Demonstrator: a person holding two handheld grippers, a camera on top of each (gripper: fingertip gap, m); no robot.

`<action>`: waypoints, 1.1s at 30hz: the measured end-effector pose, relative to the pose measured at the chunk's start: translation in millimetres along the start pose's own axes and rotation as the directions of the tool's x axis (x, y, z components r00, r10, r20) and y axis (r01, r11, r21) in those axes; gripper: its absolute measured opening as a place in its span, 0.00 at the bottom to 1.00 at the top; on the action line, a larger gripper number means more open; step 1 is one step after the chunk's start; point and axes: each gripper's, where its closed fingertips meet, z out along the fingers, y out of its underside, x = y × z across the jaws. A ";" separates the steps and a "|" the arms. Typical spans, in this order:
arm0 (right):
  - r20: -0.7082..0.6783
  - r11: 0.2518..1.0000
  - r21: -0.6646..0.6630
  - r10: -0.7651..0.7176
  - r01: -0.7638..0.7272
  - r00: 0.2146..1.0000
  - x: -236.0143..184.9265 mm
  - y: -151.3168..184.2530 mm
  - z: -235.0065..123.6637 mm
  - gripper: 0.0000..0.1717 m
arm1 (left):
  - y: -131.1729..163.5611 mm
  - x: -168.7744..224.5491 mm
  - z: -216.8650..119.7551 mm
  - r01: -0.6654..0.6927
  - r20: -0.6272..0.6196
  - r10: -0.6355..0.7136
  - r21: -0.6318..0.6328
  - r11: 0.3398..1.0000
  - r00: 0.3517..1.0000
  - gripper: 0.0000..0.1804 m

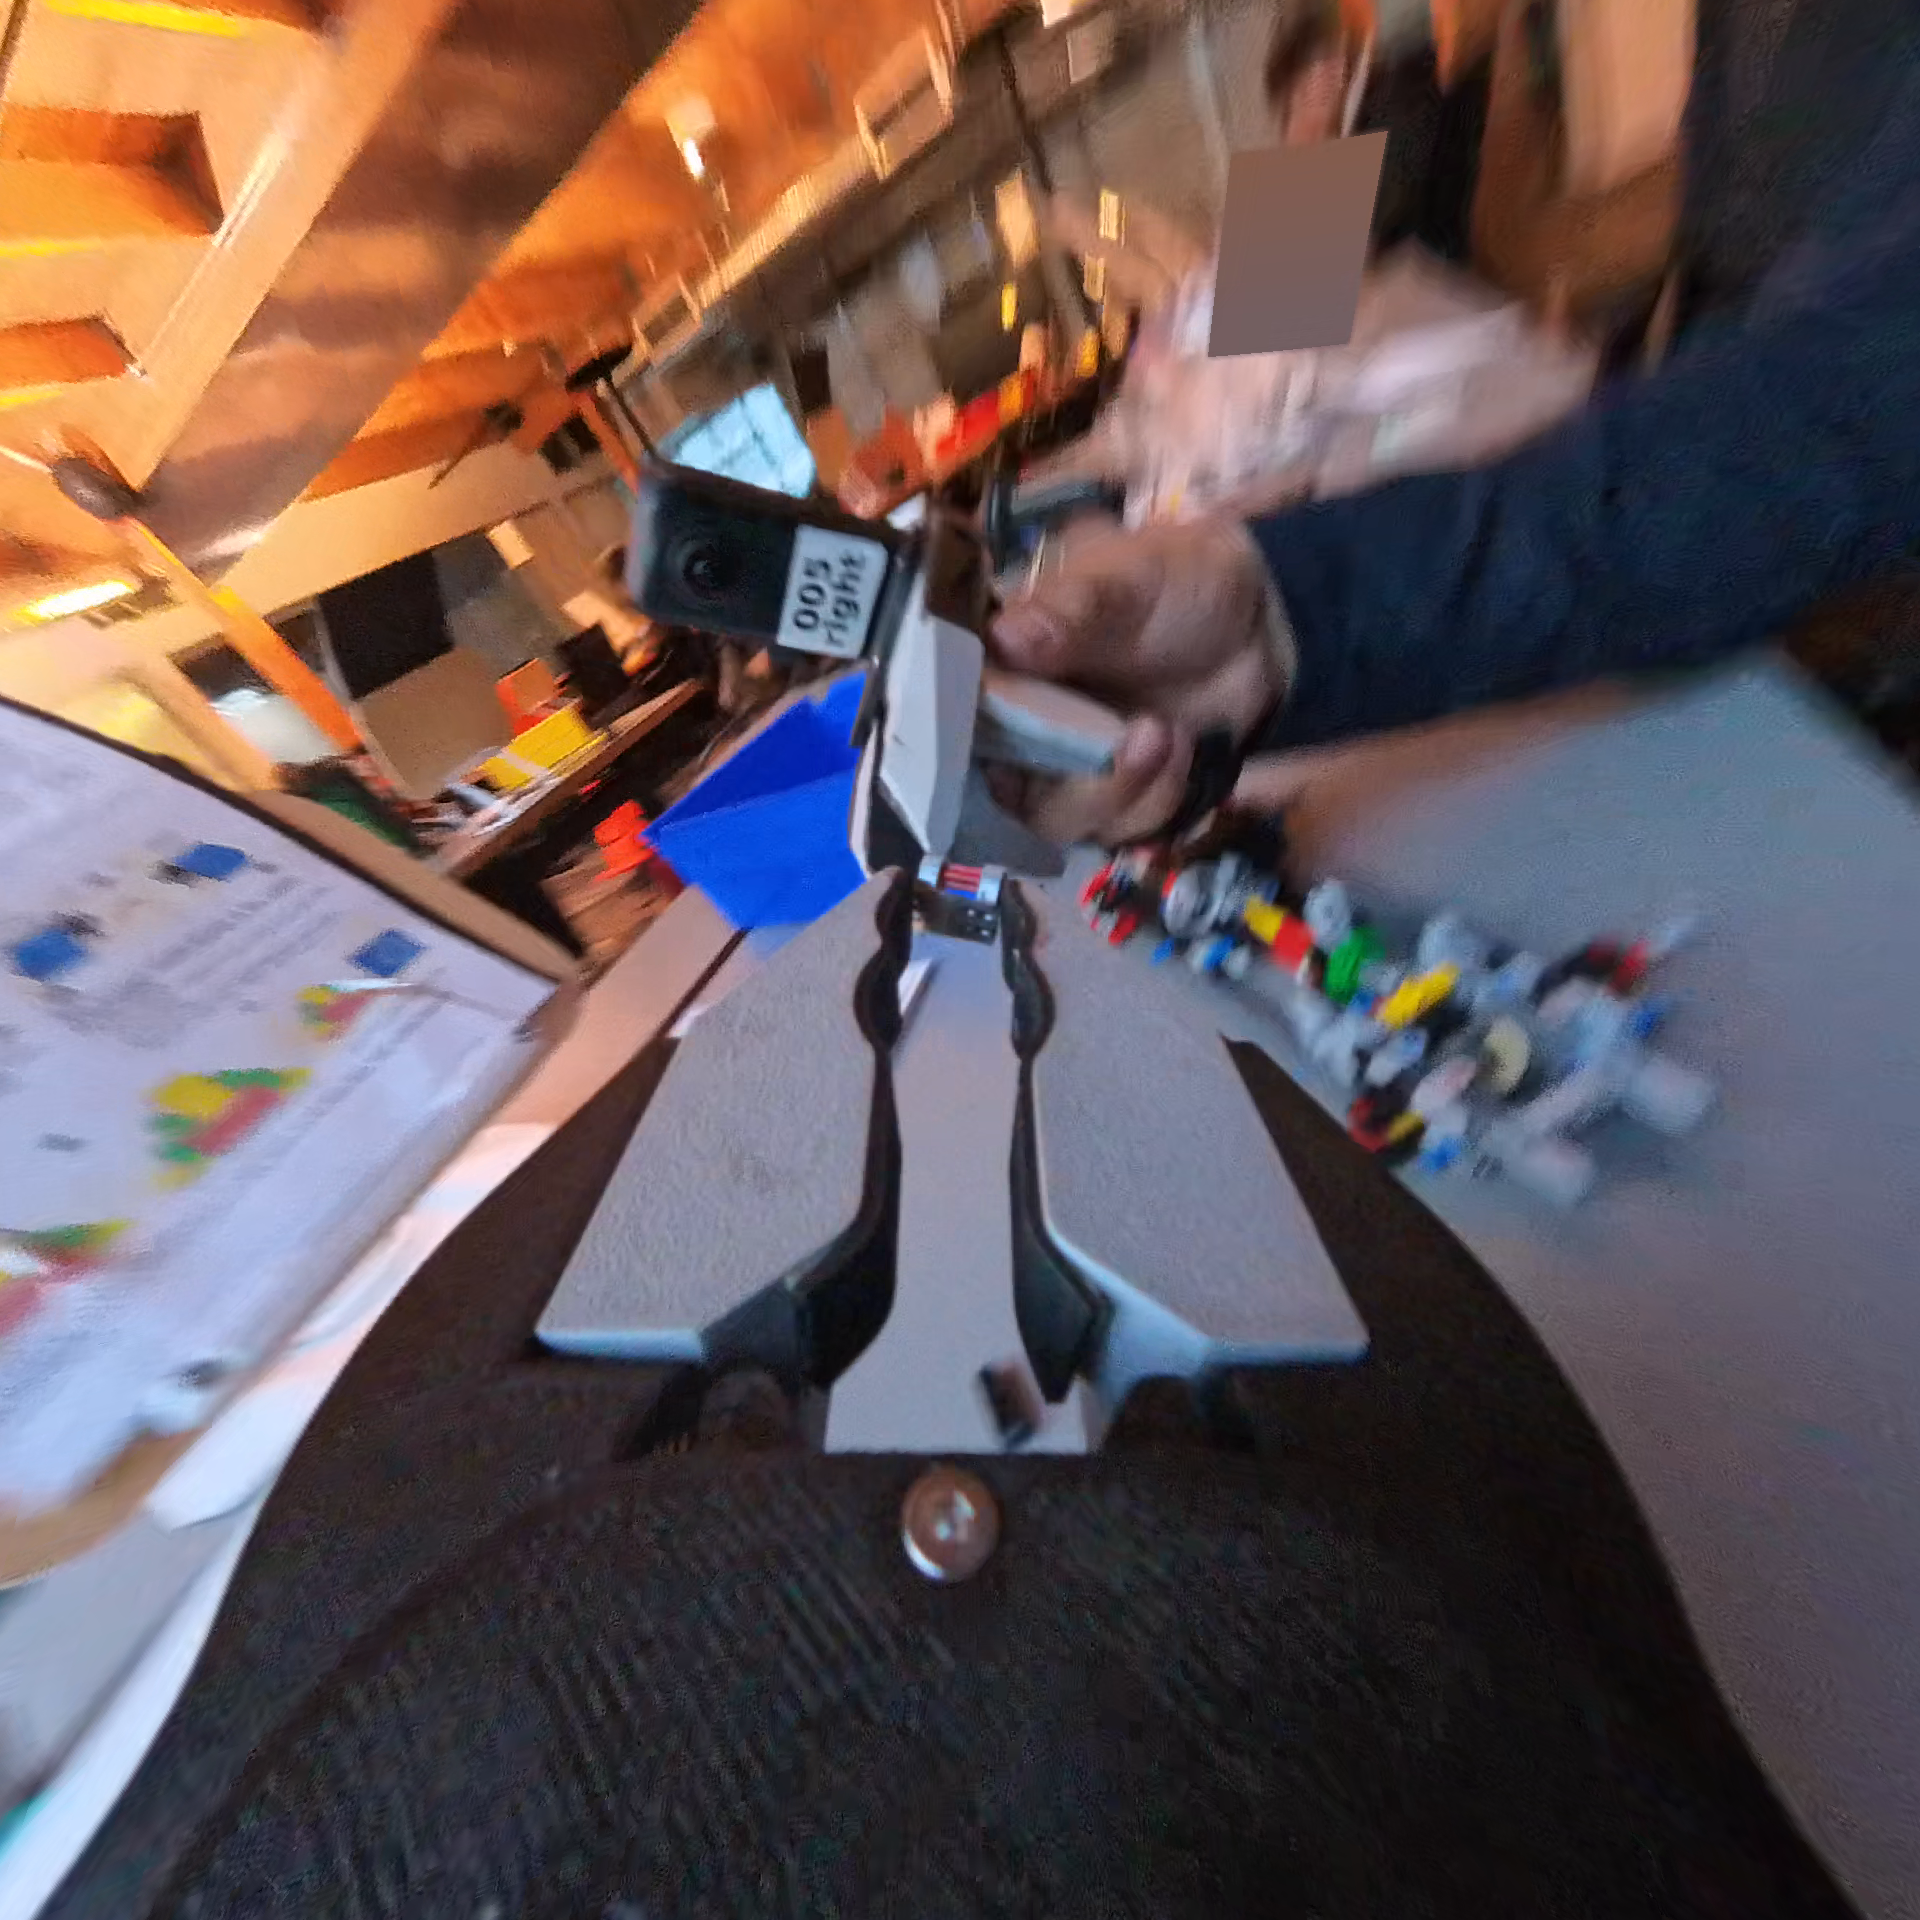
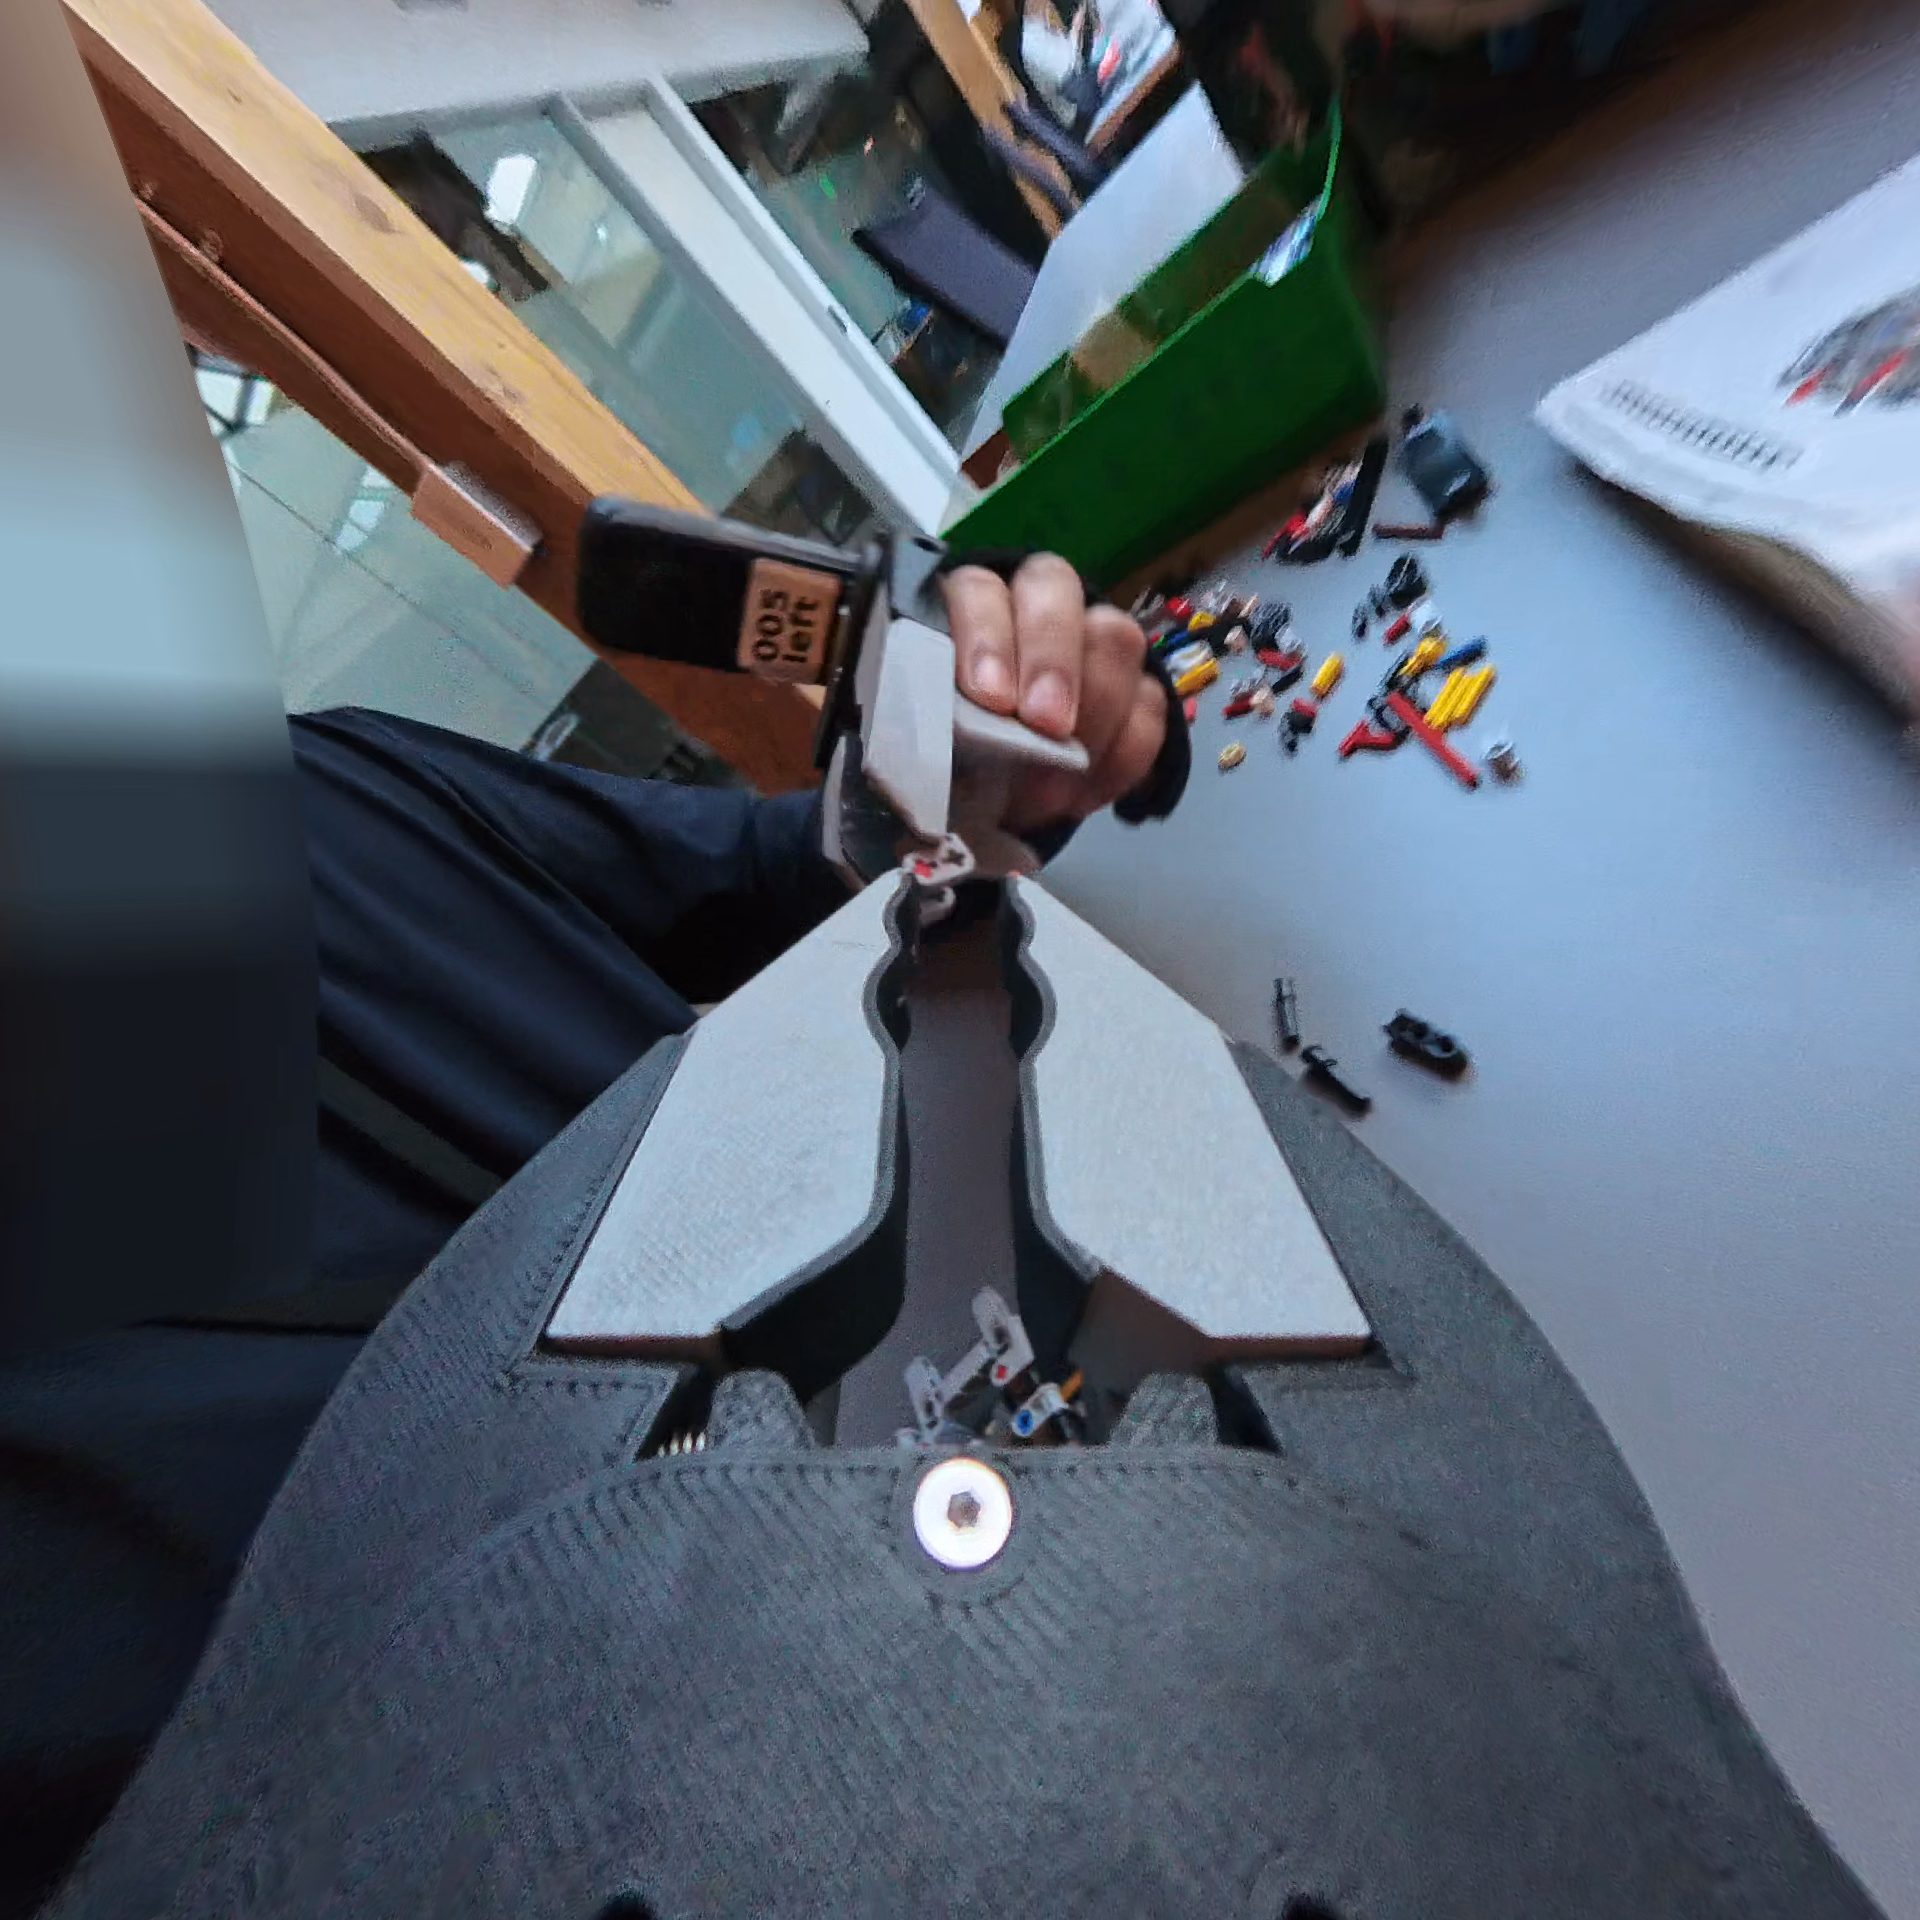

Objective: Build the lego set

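My left gripper is shut on a small grey brick assembly with red pins, which spans its two fingertips above the grey table. My right gripper meets it tip to tip. In the right wrist view the assembly sits by the left fingertip, and a gap shows toward the other pad. The right gripper is open. The left gripper comes in from above, held by a hand. In the left wrist view the right gripper stands over the assembly.
Loose coloured bricks lie on the table to the right, beside a blue bin and an instruction booklet. The right wrist view shows a green bin, scattered pieces, black parts and a grey part-built model. My left and right fingertips are right by each other.
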 end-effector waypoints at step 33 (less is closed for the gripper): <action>0.026 0.995 0.004 -0.100 0.100 0.995 21.2 -18.8 -22.7 0.00 | 9.0 -43.3 16.4 0.303 0.023 -0.328 0.324 0.896 0.944 0.08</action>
